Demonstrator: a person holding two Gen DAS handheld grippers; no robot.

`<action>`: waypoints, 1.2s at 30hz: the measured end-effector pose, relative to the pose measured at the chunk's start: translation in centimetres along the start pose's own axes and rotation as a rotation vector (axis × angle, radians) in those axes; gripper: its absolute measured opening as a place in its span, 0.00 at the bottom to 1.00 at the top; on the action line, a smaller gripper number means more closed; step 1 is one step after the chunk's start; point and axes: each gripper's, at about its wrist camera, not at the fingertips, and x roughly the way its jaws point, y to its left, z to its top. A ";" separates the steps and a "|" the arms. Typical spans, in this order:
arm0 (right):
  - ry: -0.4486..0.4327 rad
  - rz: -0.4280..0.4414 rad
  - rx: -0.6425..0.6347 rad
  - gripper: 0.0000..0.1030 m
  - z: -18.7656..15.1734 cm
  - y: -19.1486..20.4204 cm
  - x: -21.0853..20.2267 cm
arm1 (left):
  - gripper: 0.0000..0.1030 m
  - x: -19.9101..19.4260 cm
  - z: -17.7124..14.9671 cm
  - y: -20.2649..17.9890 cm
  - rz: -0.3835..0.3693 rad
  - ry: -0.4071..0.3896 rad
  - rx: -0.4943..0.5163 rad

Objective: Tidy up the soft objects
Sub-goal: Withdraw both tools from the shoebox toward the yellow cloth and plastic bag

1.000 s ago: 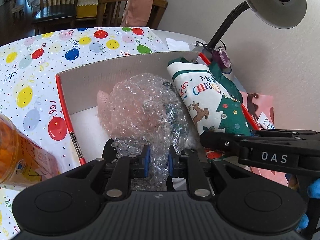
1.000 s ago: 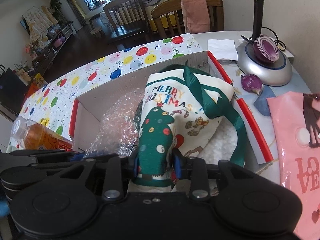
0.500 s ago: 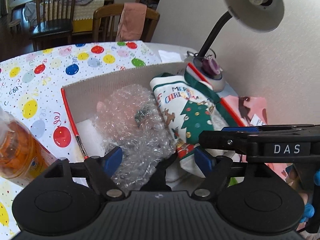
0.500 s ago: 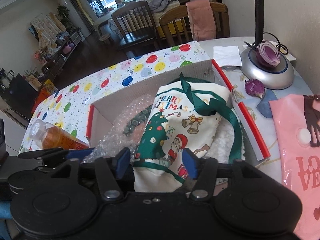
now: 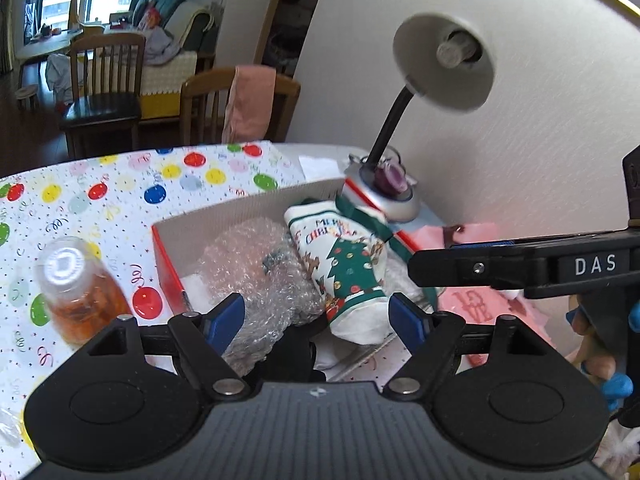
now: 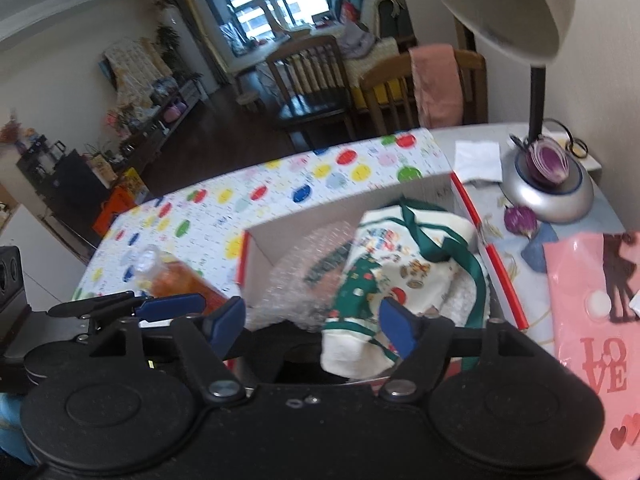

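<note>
The table (image 6: 516, 272) carries a balloon-print cloth (image 5: 100, 200), box (image 5: 240, 212), bottle (image 5: 76, 292), lamp (image 6: 548, 196) and pink bag (image 6: 592, 320).

left gripper (image 5: 318, 316) fingers wide apart, right gripper (image 6: 312, 322) fingers just spread (nothing clamped), both angled downward

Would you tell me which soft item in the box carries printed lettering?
The Christmas bag, cream and green, reading "Merry Christmas"; the bubble wrap beside it is clear and plain.

Desk lamp (image 5: 442, 68), orange bottle (image 5: 78, 290), wooden chairs (image 5: 106, 92).
</note>
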 end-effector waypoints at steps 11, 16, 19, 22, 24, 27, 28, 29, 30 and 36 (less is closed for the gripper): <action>-0.065 0.048 -0.093 0.86 -0.5 6.2 -2.6 | 0.77 -7.1 -1.1 2.9 0.001 -0.091 -0.039; -0.061 0.078 -0.119 0.89 -1.0 10.0 -2.0 | 0.82 -9.7 -1.9 5.4 0.024 -0.114 -0.044; -0.059 0.097 -0.137 0.91 -1.1 12.4 -1.4 | 0.82 -11.3 -2.4 7.2 0.038 -0.130 -0.045; -0.049 0.110 -0.152 0.92 -1.3 14.8 -0.4 | 0.83 -12.5 -3.2 9.4 0.054 -0.128 -0.060; -0.038 0.117 -0.162 0.93 -1.4 16.4 0.4 | 0.85 -13.3 -3.8 10.9 0.060 -0.123 -0.073; -0.032 0.120 -0.174 0.95 -1.4 18.7 1.7 | 0.87 -14.3 -4.5 13.2 0.072 -0.121 -0.087; -0.030 0.121 -0.177 0.96 -1.4 19.5 2.1 | 0.87 -14.7 -4.8 13.9 0.080 -0.125 -0.091; -0.029 0.122 -0.181 0.96 -1.3 20.3 2.6 | 0.89 -15.1 -5.0 14.6 0.086 -0.131 -0.094; -0.028 0.121 -0.183 0.97 -1.4 21.1 3.0 | 0.94 -15.4 -5.2 15.3 0.089 -0.135 -0.096; -0.004 0.111 -0.180 0.98 -0.9 25.2 6.2 | 1.00 -16.8 -6.4 19.1 0.124 -0.168 -0.098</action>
